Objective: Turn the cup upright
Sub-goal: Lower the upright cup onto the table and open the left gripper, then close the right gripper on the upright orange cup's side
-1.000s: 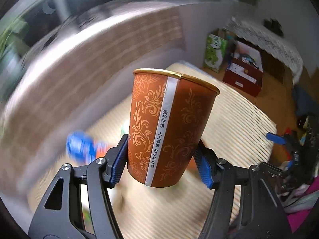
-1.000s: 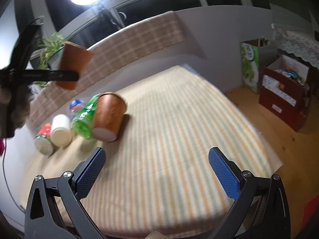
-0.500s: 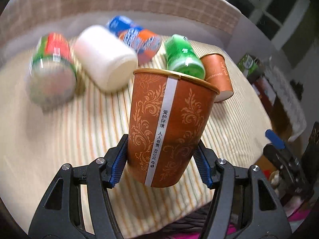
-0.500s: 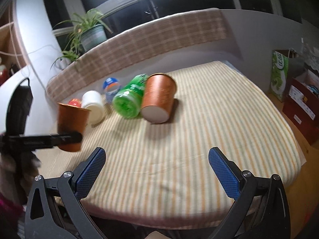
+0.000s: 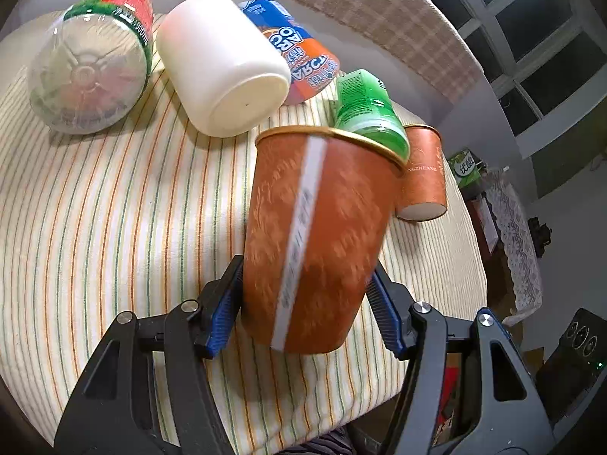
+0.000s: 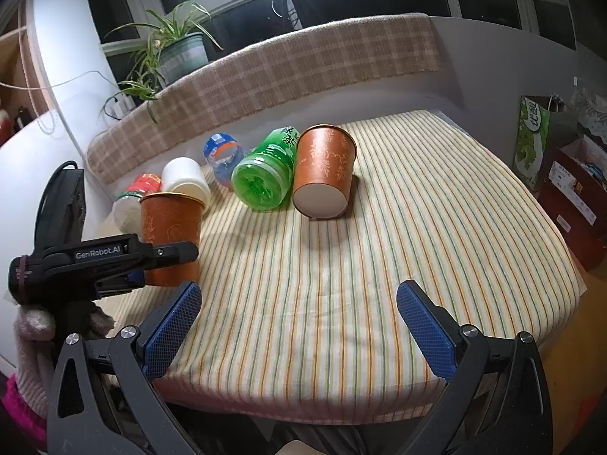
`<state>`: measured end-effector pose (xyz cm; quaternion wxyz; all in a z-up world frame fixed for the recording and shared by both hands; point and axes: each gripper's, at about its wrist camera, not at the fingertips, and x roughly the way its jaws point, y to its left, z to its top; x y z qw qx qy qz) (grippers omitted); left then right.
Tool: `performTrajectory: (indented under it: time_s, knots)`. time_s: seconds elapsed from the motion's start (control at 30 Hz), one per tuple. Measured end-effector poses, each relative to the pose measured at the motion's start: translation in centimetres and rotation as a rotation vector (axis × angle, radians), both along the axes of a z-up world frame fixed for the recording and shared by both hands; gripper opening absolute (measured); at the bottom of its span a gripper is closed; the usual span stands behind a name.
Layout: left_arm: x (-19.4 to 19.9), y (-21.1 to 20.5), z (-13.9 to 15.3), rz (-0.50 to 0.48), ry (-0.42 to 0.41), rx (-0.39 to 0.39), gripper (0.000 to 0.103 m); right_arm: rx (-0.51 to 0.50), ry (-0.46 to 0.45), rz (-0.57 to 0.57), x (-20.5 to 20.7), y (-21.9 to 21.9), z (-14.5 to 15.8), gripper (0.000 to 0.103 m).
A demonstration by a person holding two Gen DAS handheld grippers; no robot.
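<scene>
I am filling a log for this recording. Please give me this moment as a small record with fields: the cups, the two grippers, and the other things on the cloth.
held cup: brown paper cup, rim up, motion-blurred
left gripper: shut on the held cup low on its wall
right gripper: open, holds nothing
second cup: on its side on the striped cloth, base toward the right wrist camera
beside second cup: green bottle, lying down
others lying down: white jar, blue-orange bottle, red-label bottle

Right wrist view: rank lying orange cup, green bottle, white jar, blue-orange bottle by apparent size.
1-2. lying orange cup and green bottle: look alike, not ranked.
3. white jar, partly hidden.
4. blue-orange bottle, farthest back, so unsure.
</scene>
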<state>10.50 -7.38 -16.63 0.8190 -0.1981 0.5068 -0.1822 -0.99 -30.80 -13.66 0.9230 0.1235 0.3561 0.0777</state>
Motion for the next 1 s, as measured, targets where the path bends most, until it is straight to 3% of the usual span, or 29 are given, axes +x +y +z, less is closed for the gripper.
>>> performTrajectory:
  time_s: [0.17, 0.27, 0.47, 0.57, 0.8, 1.0]
  knots:
    - [0.2, 0.2, -0.1, -0.005, -0.002, -0.017, 0.066, -0.002, 0.012, 0.000, 0.1, 0.4, -0.2, 0.102]
    - [-0.2, 0.6, -0.1, -0.023, 0.007, -0.044, 0.079, 0.011, 0.019, 0.005, 0.3, 0.6, -0.1, 0.103]
    - [-2.5, 1.6, 1.6, -0.067, -0.037, -0.004, 0.079, 0.071, 0.036, 0.039, 1.6, 1.0, 0.6, 0.103]
    - [-4.1, 2.9, 2.6, -0.053, -0.084, 0.062, 0.079, 0.129, 0.049, 0.076, 2.9, 1.5, 1.0, 0.103]
    - [-7.5, 6.3, 5.0, 0.079, -0.234, 0.303, 0.080, 0.236, 0.130, 0.140, 7.5, 3.5, 0.3, 0.102]
    - [-9.3, 8.4, 5.7, 0.149, -0.279, 0.368, 0.080, 0.319, 0.201, 0.164, 10.2, 4.4, -0.5, 0.102]
